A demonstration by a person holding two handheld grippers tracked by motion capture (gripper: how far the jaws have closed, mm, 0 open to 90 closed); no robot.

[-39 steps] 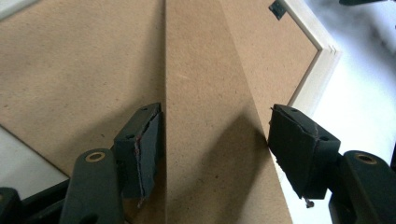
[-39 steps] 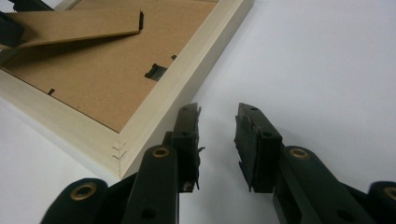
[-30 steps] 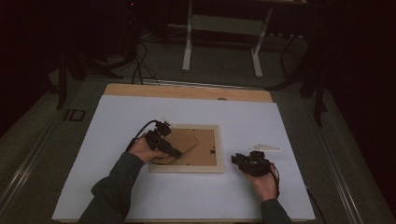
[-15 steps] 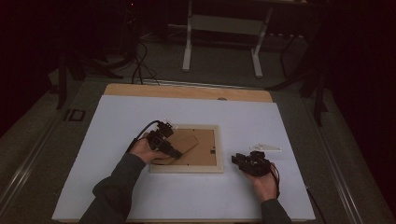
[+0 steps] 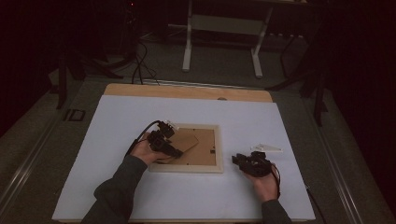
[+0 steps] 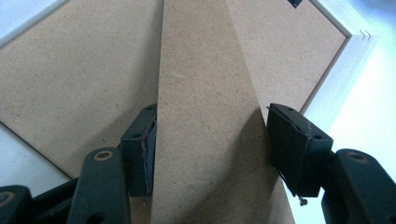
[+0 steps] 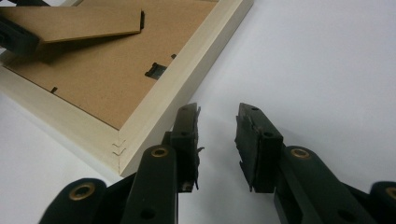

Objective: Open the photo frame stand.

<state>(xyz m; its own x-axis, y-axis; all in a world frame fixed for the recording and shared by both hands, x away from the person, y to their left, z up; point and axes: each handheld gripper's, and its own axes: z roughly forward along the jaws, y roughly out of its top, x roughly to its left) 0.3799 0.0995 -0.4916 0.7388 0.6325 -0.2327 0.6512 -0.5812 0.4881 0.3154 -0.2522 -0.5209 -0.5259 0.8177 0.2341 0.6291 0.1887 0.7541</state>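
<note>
Nearest the person, the right gripper (image 5: 240, 163) rests on the white table sheet (image 5: 280, 126), just beside the near right corner of the pale wooden picture frame (image 7: 189, 60). Its jaws stand apart with nothing between them; the left jaw lies close to the frame's outer edge, whether touching it I cannot tell.

Farther in, the frame lies back-side up near the middle of the sheet. The left gripper (image 6: 210, 140) straddles the brown fibreboard easel stand (image 6: 205, 116), lifted off the frame's brown backing board (image 6: 70, 88). One pad bears on the stand's edge; the other appears to meet the opposite edge, so a grip is likely.

Recommendation: swing the stand slowly about its hinged end without twisting, and let the right gripper brace the frame.

Beyond, a small white bracket-like piece (image 5: 267, 148) lies apart.
</note>
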